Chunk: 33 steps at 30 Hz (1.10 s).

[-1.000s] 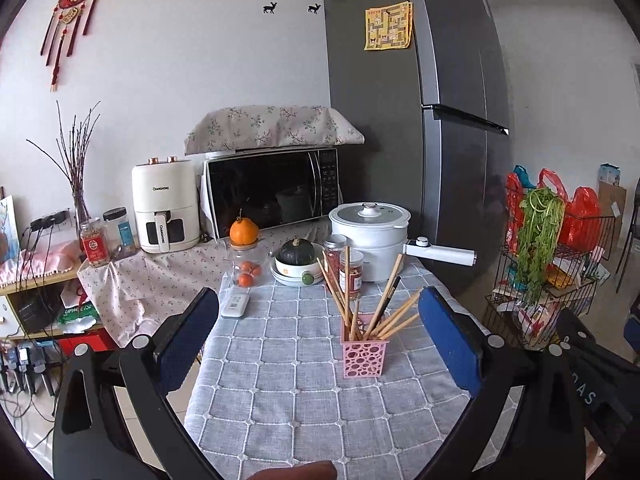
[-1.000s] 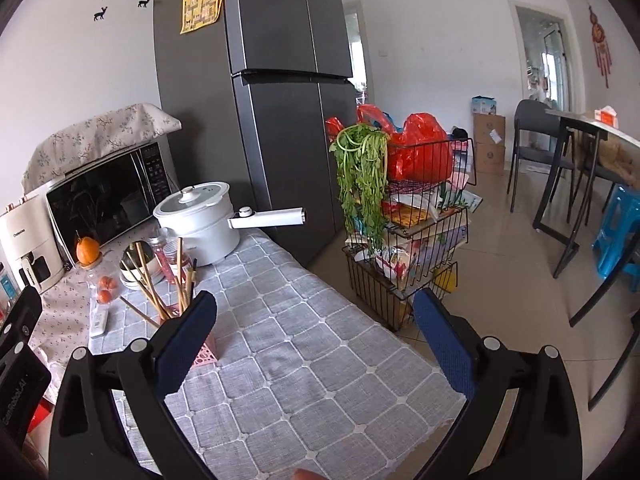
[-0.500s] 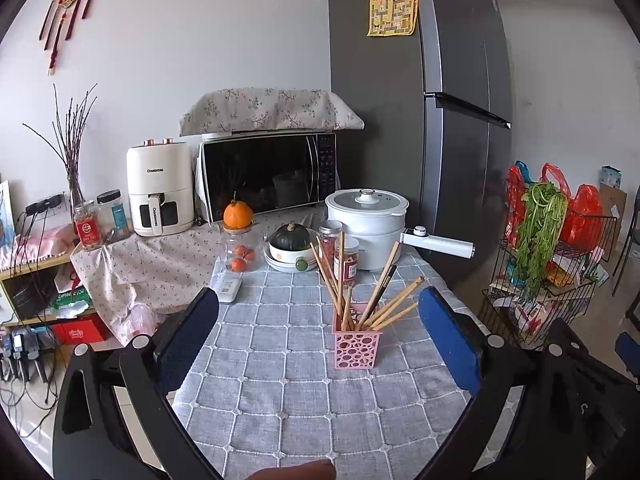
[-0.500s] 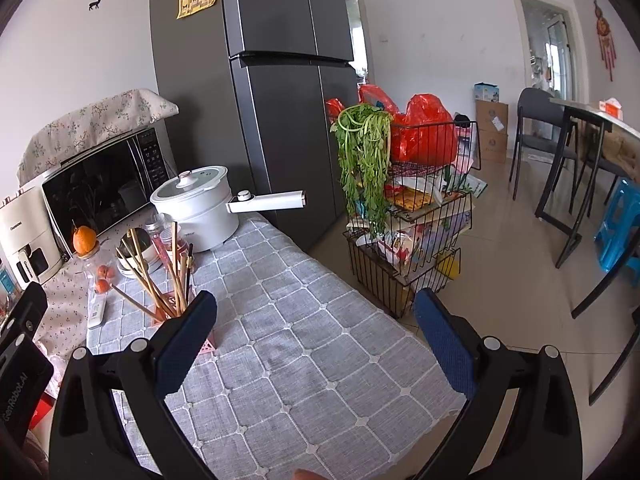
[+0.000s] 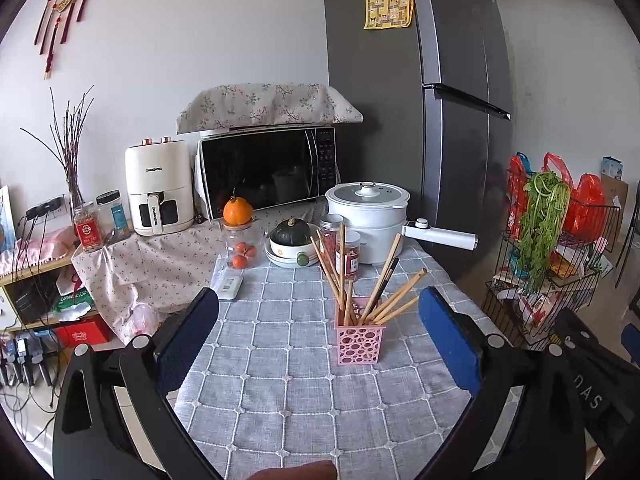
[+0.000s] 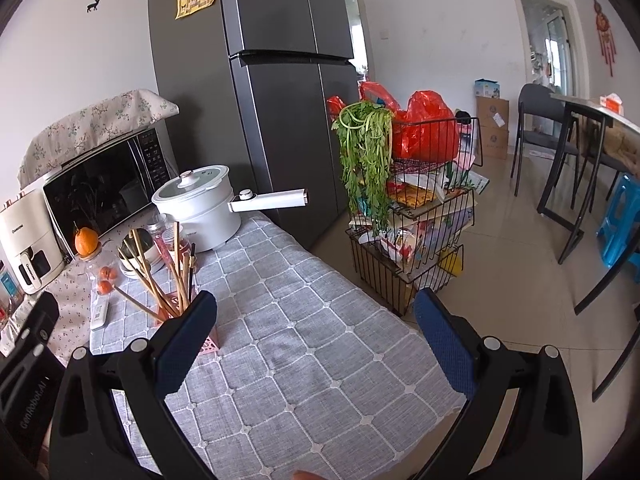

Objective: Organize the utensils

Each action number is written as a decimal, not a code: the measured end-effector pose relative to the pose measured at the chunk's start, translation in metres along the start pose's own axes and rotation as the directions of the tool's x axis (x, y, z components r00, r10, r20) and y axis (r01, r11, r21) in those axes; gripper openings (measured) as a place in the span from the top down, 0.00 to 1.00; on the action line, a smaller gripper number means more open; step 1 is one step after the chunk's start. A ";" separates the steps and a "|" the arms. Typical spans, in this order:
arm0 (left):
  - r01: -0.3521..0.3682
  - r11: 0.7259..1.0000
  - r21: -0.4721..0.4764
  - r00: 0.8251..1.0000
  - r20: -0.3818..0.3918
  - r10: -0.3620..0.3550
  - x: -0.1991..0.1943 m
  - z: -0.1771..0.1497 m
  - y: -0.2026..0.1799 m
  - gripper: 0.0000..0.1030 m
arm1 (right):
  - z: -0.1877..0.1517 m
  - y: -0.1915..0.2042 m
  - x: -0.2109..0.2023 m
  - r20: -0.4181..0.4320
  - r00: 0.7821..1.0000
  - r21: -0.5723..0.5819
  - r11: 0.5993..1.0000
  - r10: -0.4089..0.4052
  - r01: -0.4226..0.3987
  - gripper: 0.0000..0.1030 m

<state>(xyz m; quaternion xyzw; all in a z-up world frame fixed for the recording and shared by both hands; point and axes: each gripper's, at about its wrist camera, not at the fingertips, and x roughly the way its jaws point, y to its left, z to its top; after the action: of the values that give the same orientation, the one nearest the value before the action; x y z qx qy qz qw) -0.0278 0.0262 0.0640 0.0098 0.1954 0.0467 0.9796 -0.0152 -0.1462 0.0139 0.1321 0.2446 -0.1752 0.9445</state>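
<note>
A pink perforated holder (image 5: 359, 340) stands on the grey checked tablecloth (image 5: 288, 364), with several wooden chopsticks (image 5: 394, 294) fanned out of it. My left gripper (image 5: 319, 334) is open above the cloth; the holder sits between its blue pads, farther away, nothing held. In the right wrist view the holder (image 6: 211, 343) is mostly hidden behind my left finger, and its chopsticks (image 6: 156, 280) stick up above it. My right gripper (image 6: 315, 336) is open over bare cloth to the right of the holder.
Behind the holder stand a white pot (image 5: 370, 218) with a long handle, two spice jars (image 5: 347, 254), a bowl with a squash (image 5: 292, 242), a jar with an orange (image 5: 238, 236) and a remote (image 5: 229, 286). A wire rack (image 6: 416, 216) stands right of the table.
The left wrist view has tilted and drifted slightly, so the holder sits a little left and higher than before. The right view shifted slightly the same way. Both grippers stay open.
</note>
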 end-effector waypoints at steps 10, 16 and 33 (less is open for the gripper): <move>-0.006 1.000 0.001 1.000 -0.003 0.006 0.002 -0.002 0.000 0.07 | 0.000 0.000 -0.001 0.000 1.000 0.006 1.000 0.005 -0.005 0.07; -0.007 1.000 0.002 1.000 -0.005 0.007 0.003 -0.002 0.001 0.07 | -0.001 0.001 0.000 -0.008 1.000 0.006 1.000 0.007 -0.007 0.07; -0.014 1.000 -0.001 1.000 -0.017 0.014 0.006 -0.005 0.002 0.07 | -0.003 0.001 0.003 -0.019 1.000 0.013 1.000 0.011 -0.011 0.07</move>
<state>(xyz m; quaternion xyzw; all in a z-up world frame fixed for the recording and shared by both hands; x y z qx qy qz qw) -0.0244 0.0289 0.0569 0.0103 0.2035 0.0538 0.9775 -0.0138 -0.1452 0.0105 0.1411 0.2516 -0.1704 0.9422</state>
